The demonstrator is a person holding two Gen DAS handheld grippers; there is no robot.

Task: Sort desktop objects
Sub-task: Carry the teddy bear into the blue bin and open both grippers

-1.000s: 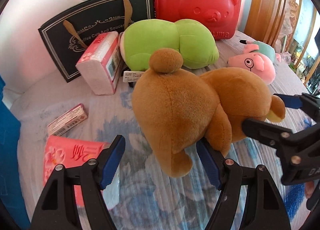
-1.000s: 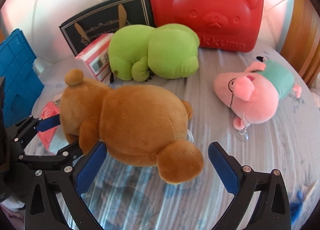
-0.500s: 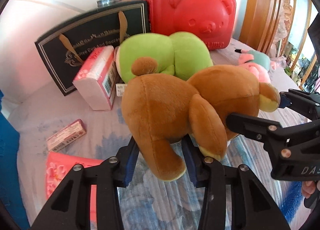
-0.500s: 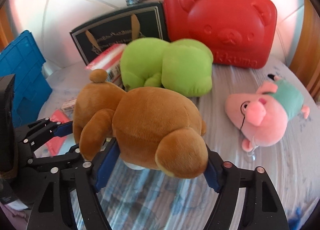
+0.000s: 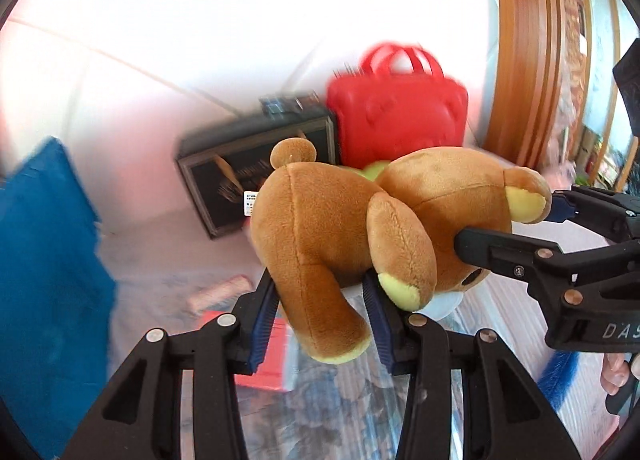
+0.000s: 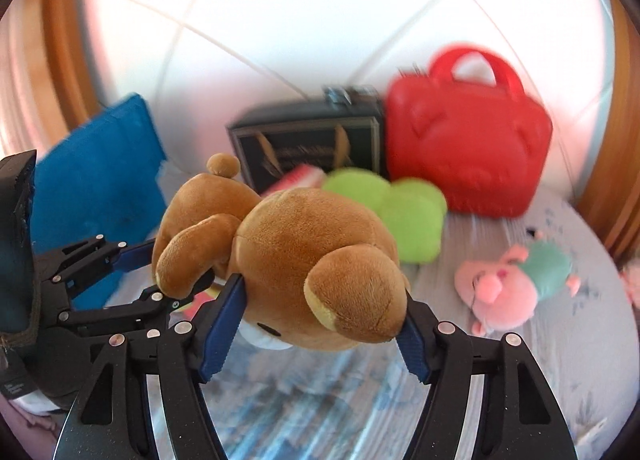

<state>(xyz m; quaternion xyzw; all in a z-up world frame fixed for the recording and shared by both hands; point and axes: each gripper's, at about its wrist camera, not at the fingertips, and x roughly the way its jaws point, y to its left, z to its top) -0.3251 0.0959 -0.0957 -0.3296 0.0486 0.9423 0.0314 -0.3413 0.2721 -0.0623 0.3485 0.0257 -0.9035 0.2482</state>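
A brown plush bear (image 5: pixel 344 228) hangs face down in the air, held by both grippers. My left gripper (image 5: pixel 320 316) is shut on its hind leg and rump. My right gripper (image 6: pixel 316 320) is shut on its head (image 6: pixel 320 272); it also shows in the left wrist view (image 5: pixel 516 228) at the right. The left gripper shows in the right wrist view (image 6: pixel 136 276) at the left. The bear is well above the patterned bed surface (image 6: pixel 320 400).
A green plush (image 6: pixel 400 216), a pink pig plush (image 6: pixel 516 284), a red bear-shaped case (image 6: pixel 468 156) and a black gift bag (image 6: pixel 308 140) lie behind. A blue crate (image 5: pixel 44 268) stands at the left. Red packets (image 5: pixel 264 348) lie under the bear. A wooden frame (image 5: pixel 524 44) is at the right.
Both grippers closed on the bear and lifted it off the bed. The views have risen and tilted, so the objects behind look lower and blurred.
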